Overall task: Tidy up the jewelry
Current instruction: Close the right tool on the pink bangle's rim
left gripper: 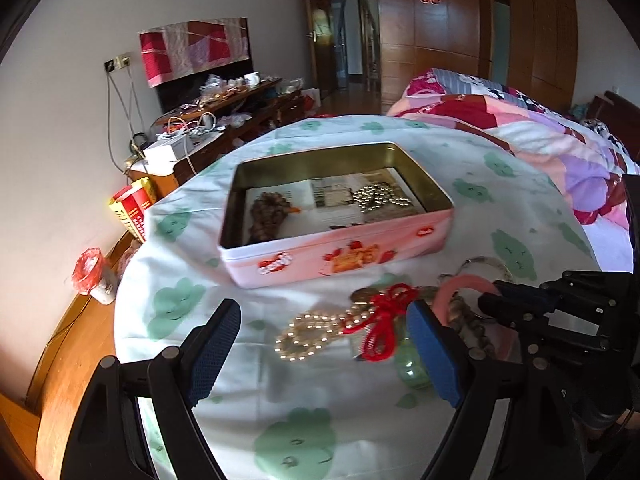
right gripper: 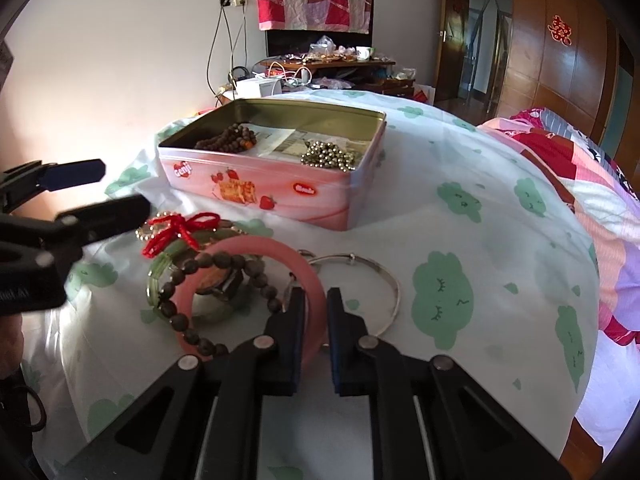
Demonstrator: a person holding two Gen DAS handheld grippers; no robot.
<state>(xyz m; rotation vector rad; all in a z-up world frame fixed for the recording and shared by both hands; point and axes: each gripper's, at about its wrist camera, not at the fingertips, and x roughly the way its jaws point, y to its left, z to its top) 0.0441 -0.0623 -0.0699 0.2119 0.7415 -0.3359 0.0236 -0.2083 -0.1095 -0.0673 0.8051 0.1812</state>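
Observation:
An open pink tin (left gripper: 340,254) (right gripper: 280,196) stands on the cloth and holds a brown bead string (left gripper: 266,212) (right gripper: 230,140) and a silver bead string (left gripper: 380,196) (right gripper: 332,156). In front of it lies a pile: a gold bead chain (left gripper: 308,334), a red cord (left gripper: 384,316) (right gripper: 180,228), a green bangle (left gripper: 412,364) (right gripper: 158,276), a pink bangle (right gripper: 256,248), dark beads (right gripper: 224,264) and a silver bangle (right gripper: 380,276). My left gripper (left gripper: 320,344) is open over the gold chain. My right gripper (right gripper: 316,304) is shut on the pink bangle's near rim.
A white cloth with green shapes (left gripper: 280,420) (right gripper: 460,240) covers the table. A cluttered wooden sideboard (left gripper: 224,108) stands along the wall at the back left. A bed with a patchwork quilt (left gripper: 540,128) is at the right. A red-capped jar (left gripper: 92,276) sits at the left.

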